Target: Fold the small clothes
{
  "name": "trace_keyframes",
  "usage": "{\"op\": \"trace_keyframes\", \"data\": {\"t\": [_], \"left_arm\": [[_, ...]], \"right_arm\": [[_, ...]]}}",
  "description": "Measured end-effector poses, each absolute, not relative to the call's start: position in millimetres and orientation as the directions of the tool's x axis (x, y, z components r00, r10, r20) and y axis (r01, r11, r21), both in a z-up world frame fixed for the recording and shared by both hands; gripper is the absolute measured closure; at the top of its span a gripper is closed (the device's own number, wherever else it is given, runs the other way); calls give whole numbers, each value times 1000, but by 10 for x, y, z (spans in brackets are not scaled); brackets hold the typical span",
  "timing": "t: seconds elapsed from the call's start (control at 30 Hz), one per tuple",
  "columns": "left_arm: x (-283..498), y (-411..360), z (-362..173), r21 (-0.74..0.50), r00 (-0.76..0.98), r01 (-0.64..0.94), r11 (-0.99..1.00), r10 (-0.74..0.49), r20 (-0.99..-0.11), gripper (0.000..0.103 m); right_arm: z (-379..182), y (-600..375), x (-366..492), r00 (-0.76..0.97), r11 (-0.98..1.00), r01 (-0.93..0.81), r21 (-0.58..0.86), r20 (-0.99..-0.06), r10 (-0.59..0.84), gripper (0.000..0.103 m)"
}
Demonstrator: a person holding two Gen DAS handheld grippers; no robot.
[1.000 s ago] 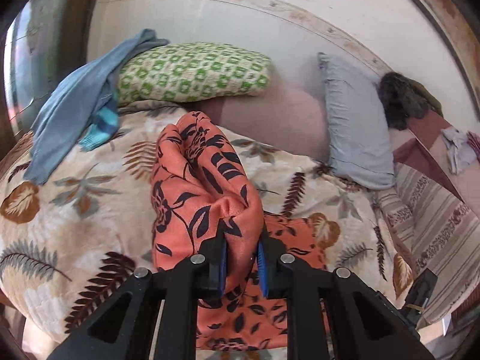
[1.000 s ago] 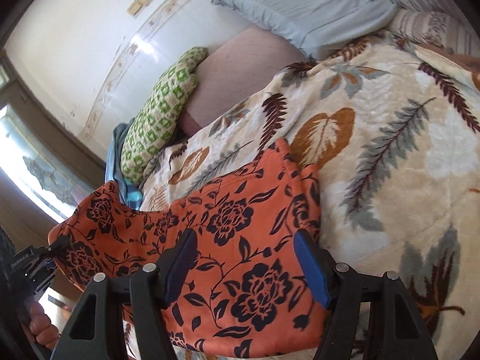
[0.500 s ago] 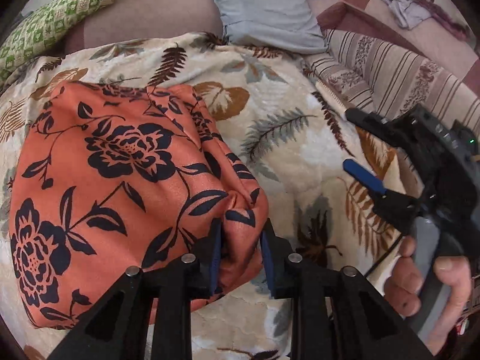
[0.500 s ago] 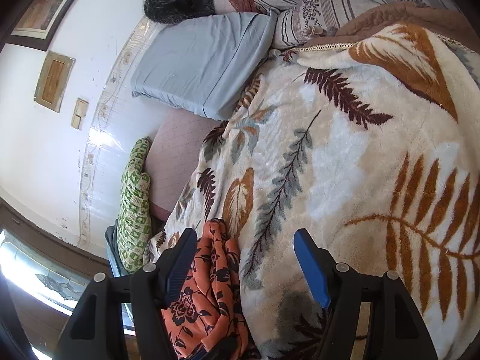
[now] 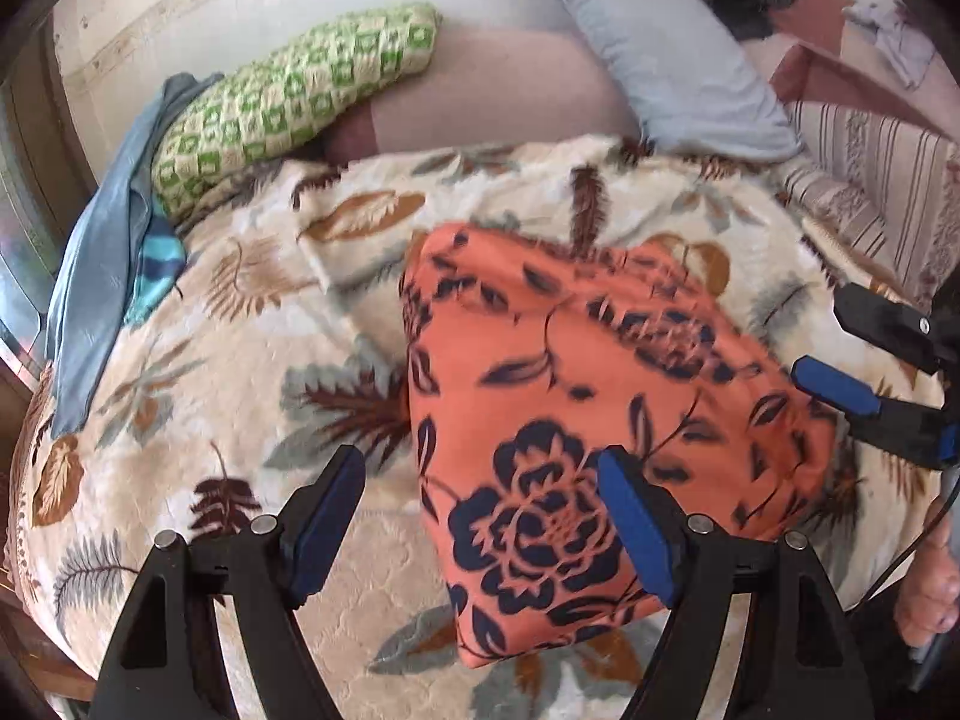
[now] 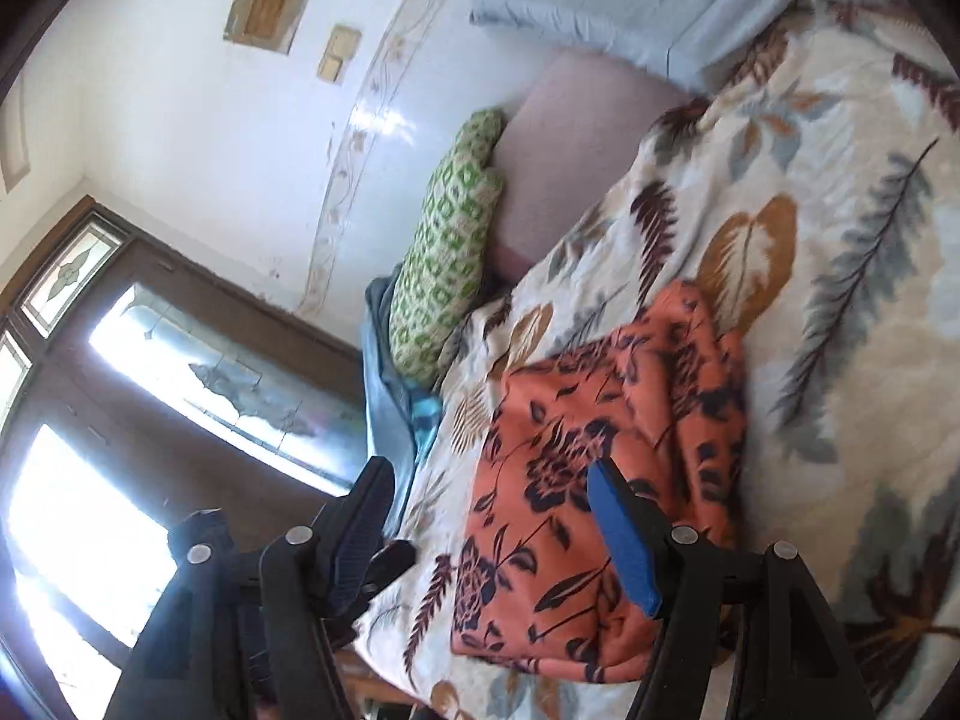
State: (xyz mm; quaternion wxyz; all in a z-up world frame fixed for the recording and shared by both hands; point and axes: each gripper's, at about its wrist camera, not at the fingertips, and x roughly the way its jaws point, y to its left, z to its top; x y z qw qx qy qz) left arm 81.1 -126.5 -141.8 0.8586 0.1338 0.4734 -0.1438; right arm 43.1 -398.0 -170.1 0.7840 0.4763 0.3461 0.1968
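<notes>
Cloth (image 5: 576, 408), orange with dark flowers, lies folded flat on the leafy blanket (image 5: 252, 360), its long axis running from the near edge toward the pillows, while my left gripper (image 5: 480, 534) spreads wider above its near corner and my right gripper (image 6: 492, 528) hangs open, pinching nothing.

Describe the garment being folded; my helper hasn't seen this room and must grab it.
Look at the bed's cream leaf-print blanket. Near its front edge lies a folded cloth, away from the green checked pillow and blue clothes. It alone is orange with dark navy flowers.
</notes>
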Motion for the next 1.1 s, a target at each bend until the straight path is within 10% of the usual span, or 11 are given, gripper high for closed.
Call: {"op": "trace_keyframes", "data": {"t": [0.1,0.13,0.17,0.47,1.1], "left_arm": [[792,-1206,-1952,97,354,371,923,-44,-934,22],[768,-1136,-1978,45,344,351,935,-84,-935,22],[769,-1093,-1951,18,343,340,940,-106,-933,22],[1323,-1188,-1190,89,519,376,922,-130,-845,22],[2419,-1696,-1782,297,521,340,892,84,-850,19]], "right_arm": [[-2183,-3858,548,528,544,223,808,-570,629,47],[-2221,-3910,514,536,548,252,798,-586,608,72],[-2227,-3956,485,531,541,261,800,-587,611,75],[-1587,-3904,617,626,710,88,699,-594,506,73],[-2044,-3783,1823,544,793,172,584,-727,418,74]]}}
